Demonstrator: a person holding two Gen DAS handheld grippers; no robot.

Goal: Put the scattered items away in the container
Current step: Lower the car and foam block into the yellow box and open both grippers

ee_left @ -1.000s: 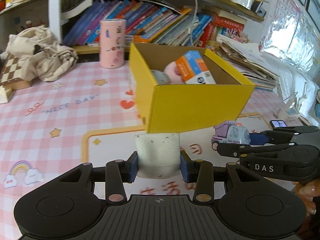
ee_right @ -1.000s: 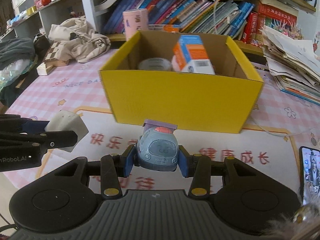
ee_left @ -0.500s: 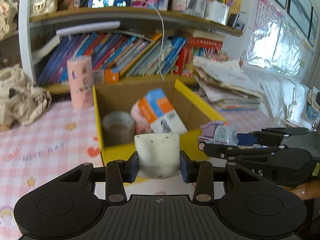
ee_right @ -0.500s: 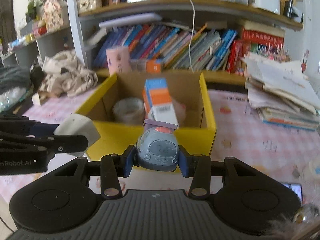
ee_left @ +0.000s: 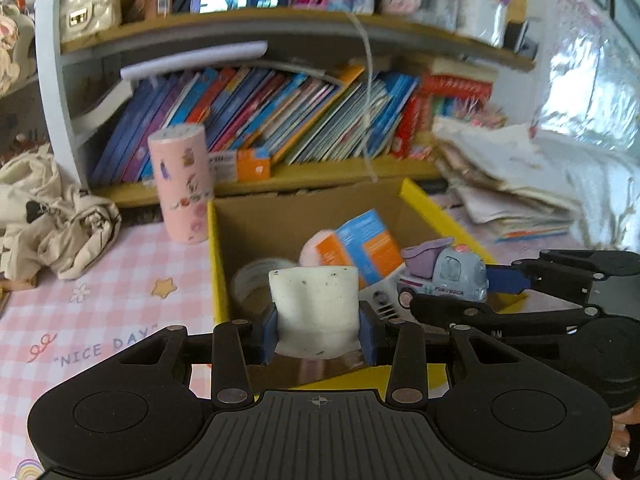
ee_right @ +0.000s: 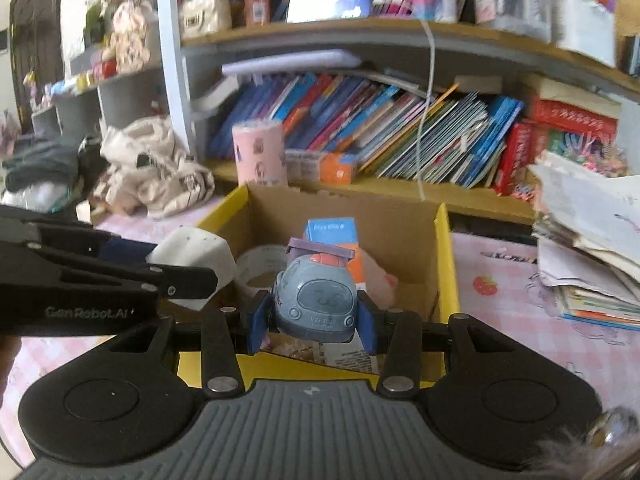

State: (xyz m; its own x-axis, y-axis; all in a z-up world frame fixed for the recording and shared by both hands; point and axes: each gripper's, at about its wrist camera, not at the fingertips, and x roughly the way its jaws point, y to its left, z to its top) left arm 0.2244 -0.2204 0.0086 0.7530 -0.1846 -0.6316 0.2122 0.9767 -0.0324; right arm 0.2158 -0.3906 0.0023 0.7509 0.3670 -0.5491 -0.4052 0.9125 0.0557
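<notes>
My left gripper is shut on a white speckled block, held above the front edge of the yellow cardboard box. My right gripper is shut on a grey-blue toy truck with a purple top, also over the box's front rim. Each gripper shows in the other's view: the right gripper with the toy truck at the right, the left gripper with the white block at the left. Inside the box lie a tape roll, a blue-and-orange carton and a pink soft thing.
A pink cylinder stands behind the box's left corner. Crumpled cloth bags lie at the left on the pink checked tablecloth. A shelf of leaning books runs behind. A loose paper stack sits at the right.
Both grippers have risen and moved forward with their loads, from in front of the box wall to above its front rim. The box's inside now shows beyond them.
</notes>
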